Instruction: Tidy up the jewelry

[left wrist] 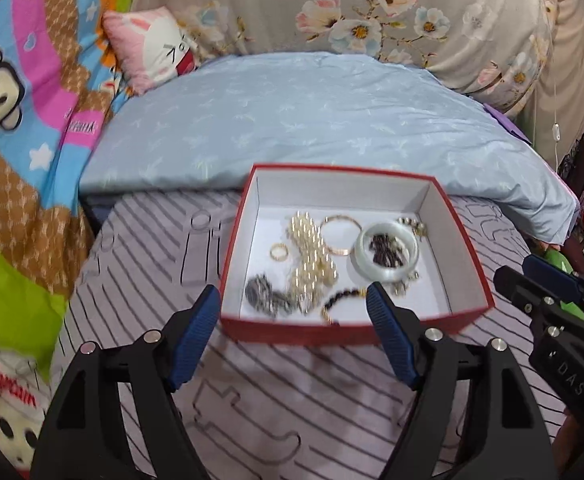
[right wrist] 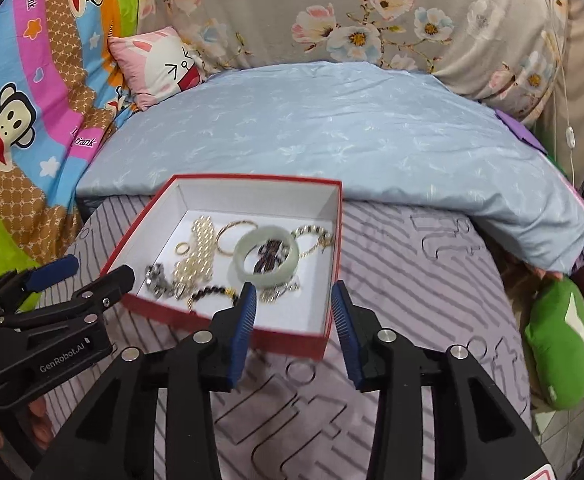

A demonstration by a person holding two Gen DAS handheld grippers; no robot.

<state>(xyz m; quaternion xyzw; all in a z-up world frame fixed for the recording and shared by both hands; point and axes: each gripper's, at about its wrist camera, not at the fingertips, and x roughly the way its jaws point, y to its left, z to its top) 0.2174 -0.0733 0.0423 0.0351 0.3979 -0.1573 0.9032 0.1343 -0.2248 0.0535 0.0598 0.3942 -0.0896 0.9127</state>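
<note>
Left gripper (left wrist: 292, 312): lower centre, jaws spread, empty, at the box's near wall.
Right gripper (right wrist: 294, 312): lower centre, jaws released, empty.
Red box (left wrist: 468, 256): one, mid-frame.
Pale bangle (left wrist: 386, 256): one, inside.

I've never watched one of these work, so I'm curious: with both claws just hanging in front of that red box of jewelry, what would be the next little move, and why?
Probably ease the left gripper forward and down into the red box toward the dark bead bracelet nearest it. Both grippers are open and empty, and the jewelry lies jumbled together.
</note>
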